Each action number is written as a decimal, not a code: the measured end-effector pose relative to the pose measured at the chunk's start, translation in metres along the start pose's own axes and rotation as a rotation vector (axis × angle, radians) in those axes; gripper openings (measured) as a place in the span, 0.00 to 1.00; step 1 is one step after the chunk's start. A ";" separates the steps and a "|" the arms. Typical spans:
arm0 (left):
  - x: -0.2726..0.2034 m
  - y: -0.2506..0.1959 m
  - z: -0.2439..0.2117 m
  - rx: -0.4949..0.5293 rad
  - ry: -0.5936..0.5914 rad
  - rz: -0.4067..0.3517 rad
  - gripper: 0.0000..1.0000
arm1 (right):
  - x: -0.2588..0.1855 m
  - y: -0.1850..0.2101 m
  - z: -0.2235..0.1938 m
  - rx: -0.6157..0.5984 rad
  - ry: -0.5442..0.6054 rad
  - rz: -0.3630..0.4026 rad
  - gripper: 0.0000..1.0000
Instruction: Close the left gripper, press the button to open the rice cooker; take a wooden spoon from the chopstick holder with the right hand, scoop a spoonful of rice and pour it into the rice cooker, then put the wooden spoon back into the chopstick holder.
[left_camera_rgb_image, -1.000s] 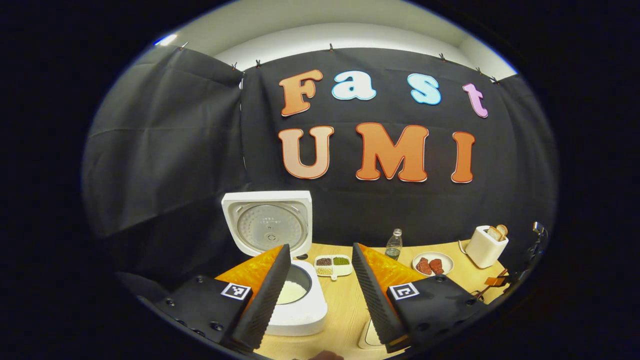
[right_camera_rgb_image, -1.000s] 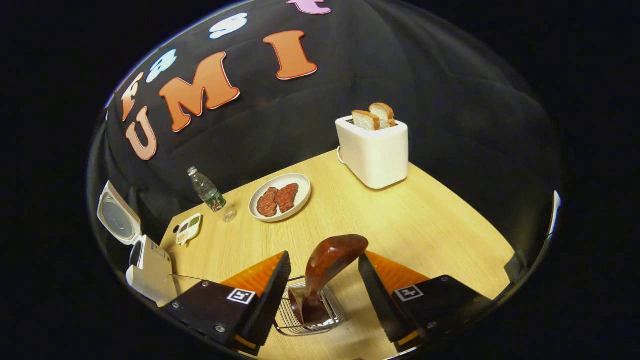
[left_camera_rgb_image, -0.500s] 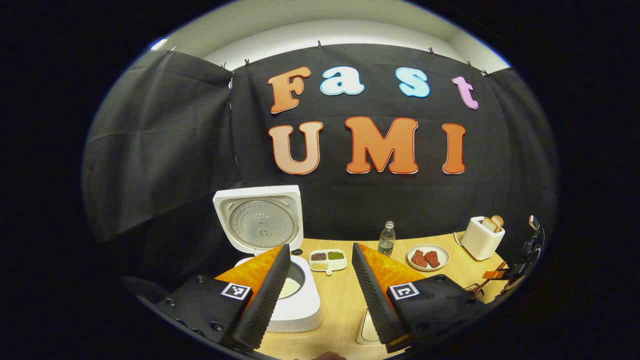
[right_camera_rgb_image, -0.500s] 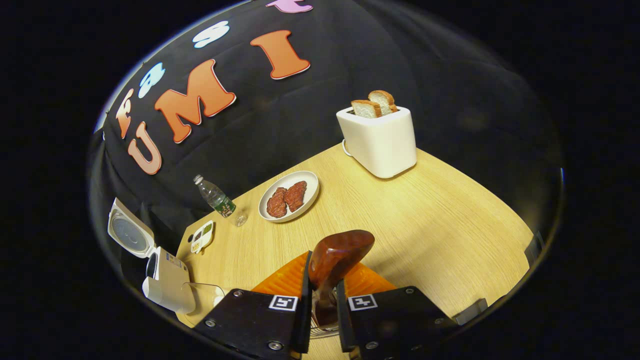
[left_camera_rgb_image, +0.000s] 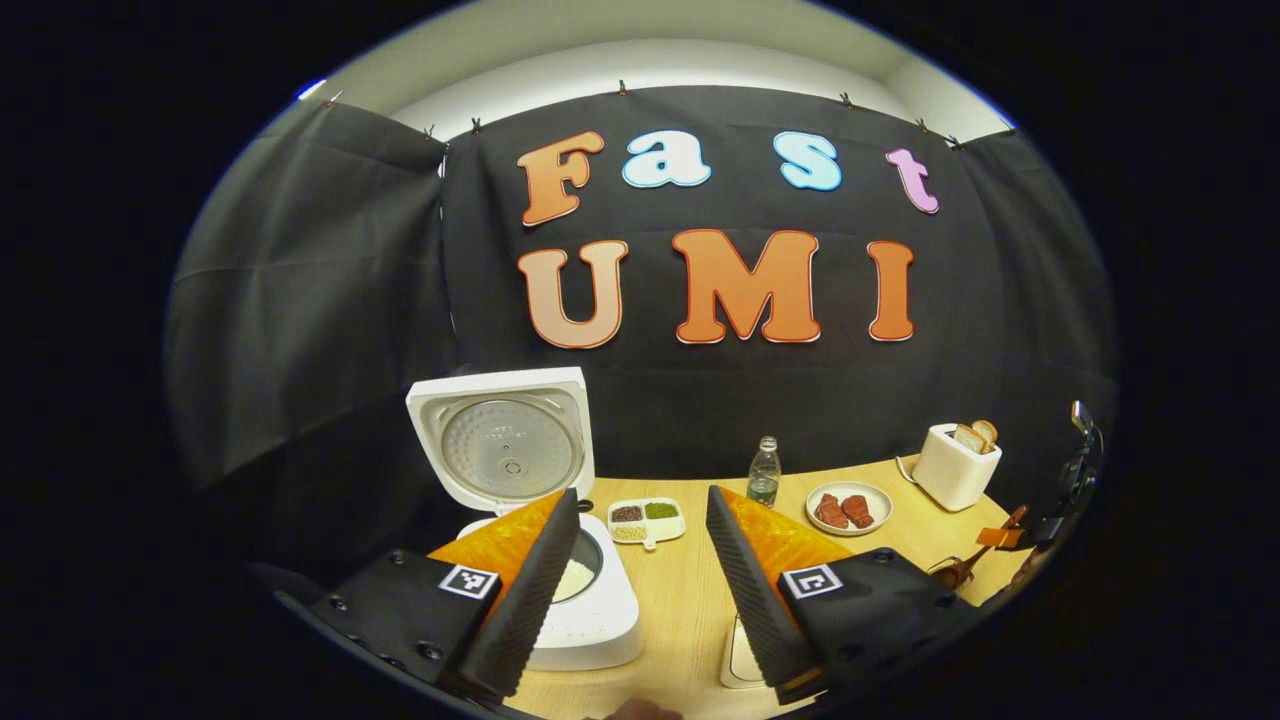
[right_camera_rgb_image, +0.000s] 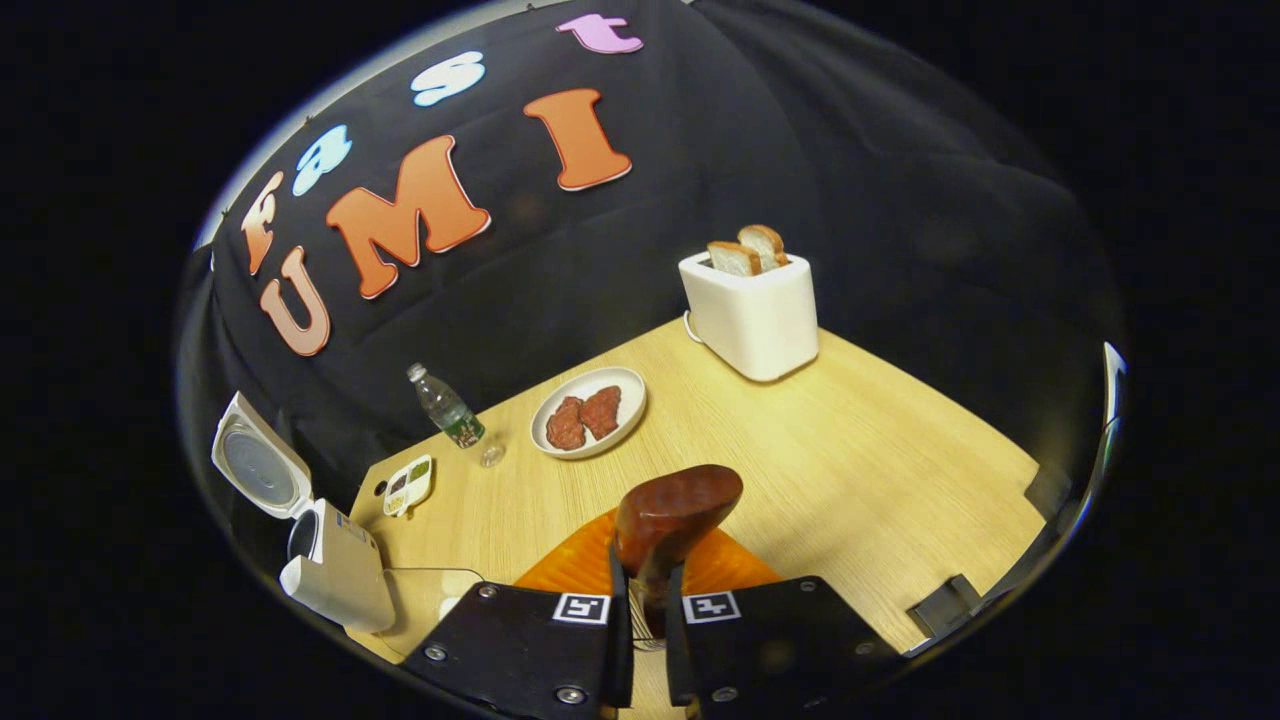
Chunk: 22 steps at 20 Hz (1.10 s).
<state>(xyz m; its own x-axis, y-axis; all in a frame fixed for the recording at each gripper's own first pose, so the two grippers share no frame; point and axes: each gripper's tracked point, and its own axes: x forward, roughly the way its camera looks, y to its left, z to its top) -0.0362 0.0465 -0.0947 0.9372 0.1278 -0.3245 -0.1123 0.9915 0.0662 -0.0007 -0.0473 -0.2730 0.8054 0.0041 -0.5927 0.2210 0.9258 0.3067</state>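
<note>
The white rice cooker (left_camera_rgb_image: 600, 625) stands open at the table's left, lid (left_camera_rgb_image: 500, 440) upright and white rice (left_camera_rgb_image: 572, 578) in its pot. My left gripper (left_camera_rgb_image: 640, 496) hovers open in front of it, holding nothing. My right gripper (right_camera_rgb_image: 640, 585) is shut on the handle of the dark wooden spoon (right_camera_rgb_image: 675, 510), whose bowl sticks up past the fingertips. A bit of the wire chopstick holder (right_camera_rgb_image: 634, 622) shows between the fingers. The cooker (right_camera_rgb_image: 335, 575) also shows at lower left in the right gripper view, beside a clear container (right_camera_rgb_image: 435, 592). The spoon (left_camera_rgb_image: 962, 572) appears far right in the left gripper view.
On the wooden table (right_camera_rgb_image: 850, 470) stand a white toaster (right_camera_rgb_image: 752, 315) with two bread slices, a plate of meat (right_camera_rgb_image: 588, 412), a small water bottle (right_camera_rgb_image: 447, 408) and a divided dish of grains (right_camera_rgb_image: 408, 484). Black cloth walls close in the back and sides.
My right gripper has shut on the spoon handle, which stood between open fingers a second ago. The left gripper stays open and has drifted slightly, the cooker sliding left in its view.
</note>
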 end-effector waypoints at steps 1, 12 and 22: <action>0.000 0.006 -0.001 0.002 -0.004 0.003 0.96 | -0.008 0.006 0.012 -0.019 -0.034 -0.003 0.13; -0.012 0.049 -0.031 -0.055 0.008 -0.003 0.99 | -0.059 0.158 -0.006 -0.200 -0.095 0.184 0.12; -0.026 0.125 -0.062 -0.007 0.066 0.043 0.99 | -0.018 0.164 -0.086 -0.455 -0.039 0.024 0.12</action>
<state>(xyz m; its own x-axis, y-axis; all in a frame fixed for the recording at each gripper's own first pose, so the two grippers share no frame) -0.0954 0.1686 -0.1367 0.9076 0.1715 -0.3831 -0.1543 0.9851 0.0754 -0.0265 0.1371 -0.2758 0.8292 0.0216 -0.5586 -0.0550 0.9976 -0.0430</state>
